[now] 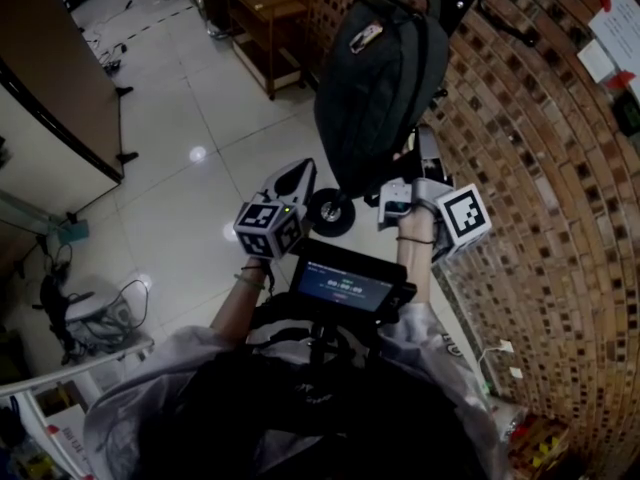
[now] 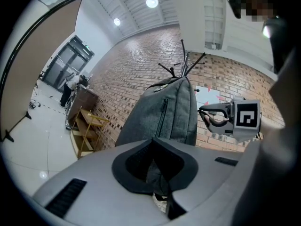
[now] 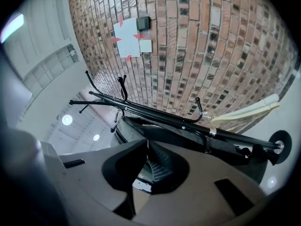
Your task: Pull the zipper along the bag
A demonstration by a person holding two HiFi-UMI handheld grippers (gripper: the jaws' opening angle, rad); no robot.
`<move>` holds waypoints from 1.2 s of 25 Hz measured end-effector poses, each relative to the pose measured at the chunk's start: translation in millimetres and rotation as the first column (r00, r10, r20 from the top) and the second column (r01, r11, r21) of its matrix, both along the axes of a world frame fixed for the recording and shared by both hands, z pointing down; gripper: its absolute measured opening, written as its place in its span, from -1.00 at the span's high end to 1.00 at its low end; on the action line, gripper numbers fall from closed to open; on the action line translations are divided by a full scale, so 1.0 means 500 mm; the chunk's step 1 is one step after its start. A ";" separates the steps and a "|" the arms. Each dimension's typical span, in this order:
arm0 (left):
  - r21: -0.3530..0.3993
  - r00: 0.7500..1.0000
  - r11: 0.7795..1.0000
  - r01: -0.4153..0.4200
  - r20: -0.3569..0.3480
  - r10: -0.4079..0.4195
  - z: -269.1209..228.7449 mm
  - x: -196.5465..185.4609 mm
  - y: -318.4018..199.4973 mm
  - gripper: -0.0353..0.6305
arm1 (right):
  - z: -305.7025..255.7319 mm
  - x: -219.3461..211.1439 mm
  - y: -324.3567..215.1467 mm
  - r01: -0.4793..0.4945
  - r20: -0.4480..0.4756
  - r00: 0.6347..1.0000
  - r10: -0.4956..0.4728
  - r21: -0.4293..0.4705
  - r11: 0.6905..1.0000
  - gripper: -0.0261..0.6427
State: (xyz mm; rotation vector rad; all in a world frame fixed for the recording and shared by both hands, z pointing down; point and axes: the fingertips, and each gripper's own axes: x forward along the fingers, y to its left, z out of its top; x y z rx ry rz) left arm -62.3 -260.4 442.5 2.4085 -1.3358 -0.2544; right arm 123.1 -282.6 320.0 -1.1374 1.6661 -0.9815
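Note:
A dark grey backpack (image 1: 375, 78) hangs on a black coat rack (image 3: 155, 114) against the brick wall. A closed front zipper (image 2: 162, 117) runs down its face. My left gripper (image 1: 310, 180) is at the bag's lower left, and in the left gripper view it (image 2: 153, 142) is shut with grey bag fabric pinched between its jaws. My right gripper (image 1: 395, 203) is at the bag's lower right edge. In its own view the right gripper (image 3: 146, 145) is shut close under the bag (image 3: 164, 135). Whether a zipper pull sits between its pads is hidden.
The brick wall (image 1: 540, 168) stands right behind the bag, with papers (image 3: 129, 39) pinned to it. A black wheel (image 1: 330, 213) sits under the bag. A wooden shelf unit (image 1: 265, 13) stands to the left along the wall. A screen device (image 1: 345, 288) hangs at the person's chest.

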 end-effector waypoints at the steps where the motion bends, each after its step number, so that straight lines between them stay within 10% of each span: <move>1: 0.003 1.000 1.000 0.000 -0.002 0.000 0.005 0.000 -0.002 0.87 | -0.006 0.002 -0.002 -0.002 -0.002 1.000 0.002 0.004 1.000 0.89; 30: 0.009 1.000 1.000 -0.021 -0.003 0.021 0.011 0.001 -0.017 0.87 | -0.185 -0.015 -0.053 0.005 -0.200 0.979 0.031 0.178 0.984 0.89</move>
